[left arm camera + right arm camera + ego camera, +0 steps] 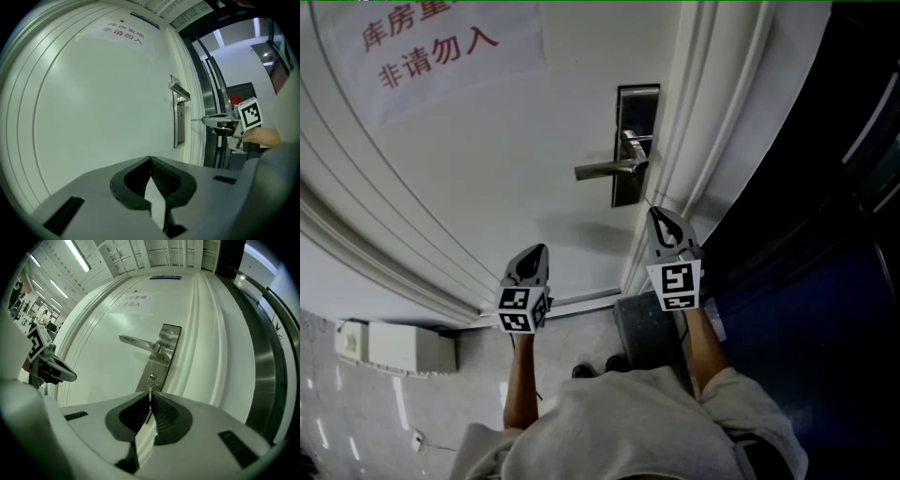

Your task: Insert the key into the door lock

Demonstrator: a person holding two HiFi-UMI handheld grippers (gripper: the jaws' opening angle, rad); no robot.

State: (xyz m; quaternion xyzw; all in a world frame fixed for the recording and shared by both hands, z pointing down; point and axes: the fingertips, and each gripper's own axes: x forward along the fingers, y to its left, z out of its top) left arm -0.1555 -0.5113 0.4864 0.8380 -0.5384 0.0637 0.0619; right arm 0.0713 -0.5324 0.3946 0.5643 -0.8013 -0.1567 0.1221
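A paper sign (431, 47) with red characters hangs at the upper left of the white door (487, 178). Below it, the left gripper (536, 253) points at bare door panel well to the left of the lock. Its own view shows the jaws closed tip to tip with nothing between them. To the right, the metal lever handle (139, 342) juts leftward from the upright lock plate (161, 352) beside the door's edge. The round keyhole (151, 378) sits on the plate under the handle. Directly in line with the keyhole is the key (149, 393), its thin blade sticking out of the tips of the right gripper (150, 401), whose jaws are pressed together on it. In the right gripper view the blade tip lies just beneath the keyhole. From the left gripper view a small gap shows between the blade tip and the plate, so the key is not yet in the lock. In the head view the right gripper sits just below the plate.
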